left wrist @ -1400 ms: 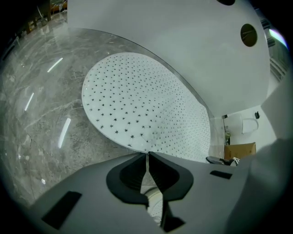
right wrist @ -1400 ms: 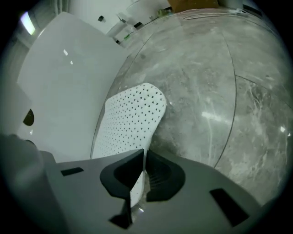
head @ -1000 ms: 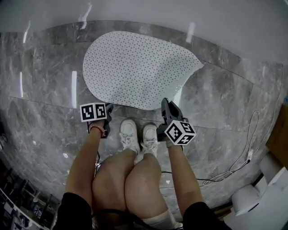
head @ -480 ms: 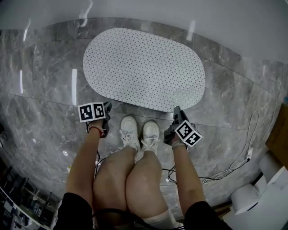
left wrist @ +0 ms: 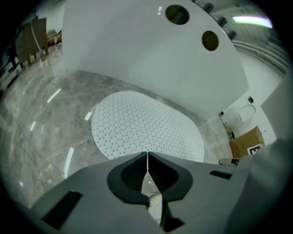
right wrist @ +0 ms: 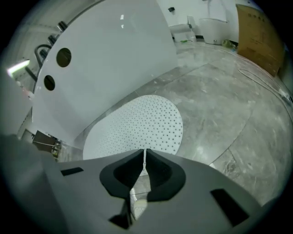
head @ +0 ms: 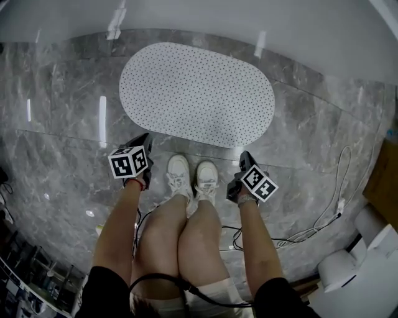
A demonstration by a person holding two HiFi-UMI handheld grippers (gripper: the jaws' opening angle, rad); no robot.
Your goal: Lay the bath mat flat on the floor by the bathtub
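The white oval bath mat (head: 198,93) with small dark holes lies flat on the grey marble floor, along the white bathtub wall (head: 205,18). It also shows in the left gripper view as the mat (left wrist: 144,130) and in the right gripper view as the mat (right wrist: 137,128). My left gripper (head: 144,141) hangs just off the mat's near left edge, shut and empty. My right gripper (head: 244,160) sits near the mat's near right edge, shut, with nothing between its jaws. Both are clear of the mat.
The person's white shoes (head: 189,177) stand between the grippers. A thin cable (head: 323,211) runs over the floor at right, toward a white toilet (head: 367,261). A cardboard box (head: 382,174) stands at the far right. The tub wall has two round holes (left wrist: 192,27).
The mat's right end, folded a second ago, now lies spread flat. My right gripper let go and drew back toward the person. The left gripper has tilted up slightly.
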